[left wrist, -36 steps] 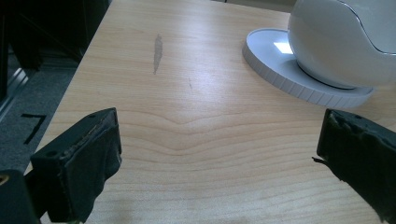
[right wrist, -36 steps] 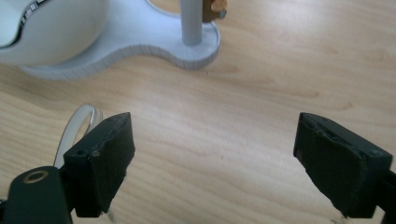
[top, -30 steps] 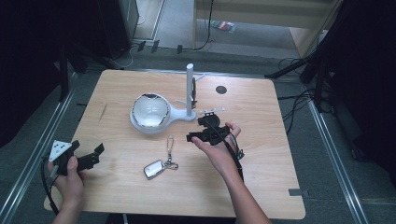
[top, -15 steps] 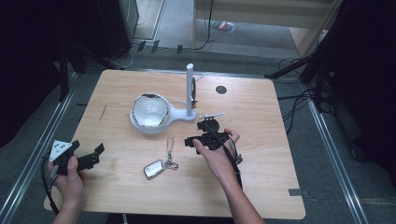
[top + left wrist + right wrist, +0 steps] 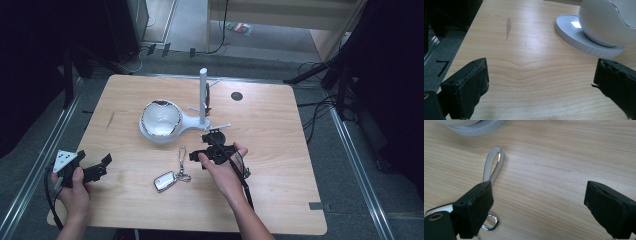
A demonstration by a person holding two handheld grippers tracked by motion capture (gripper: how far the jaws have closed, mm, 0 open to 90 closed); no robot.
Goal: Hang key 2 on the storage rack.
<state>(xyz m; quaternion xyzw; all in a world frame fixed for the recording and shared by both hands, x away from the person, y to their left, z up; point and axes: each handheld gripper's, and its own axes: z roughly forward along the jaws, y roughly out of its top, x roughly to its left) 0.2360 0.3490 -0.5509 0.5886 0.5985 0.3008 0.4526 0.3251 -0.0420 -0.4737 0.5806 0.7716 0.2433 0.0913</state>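
Left gripper (image 5: 95,167), lower left: jaws wide, empty | right gripper (image 5: 202,157), centre: jaws wide, empty, beside silver key fob with metal loop (image 5: 172,175) | pale wooden table (image 5: 280,150)

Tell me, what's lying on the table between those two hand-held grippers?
In the high view, a silver key fob on a strap loop lies between the left hand-held gripper and the right hand-held gripper, nearer the right.

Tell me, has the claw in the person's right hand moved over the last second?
Yes. The right claw has drawn back from the white stand toward the person, and now sits beside the key fob and its loop.
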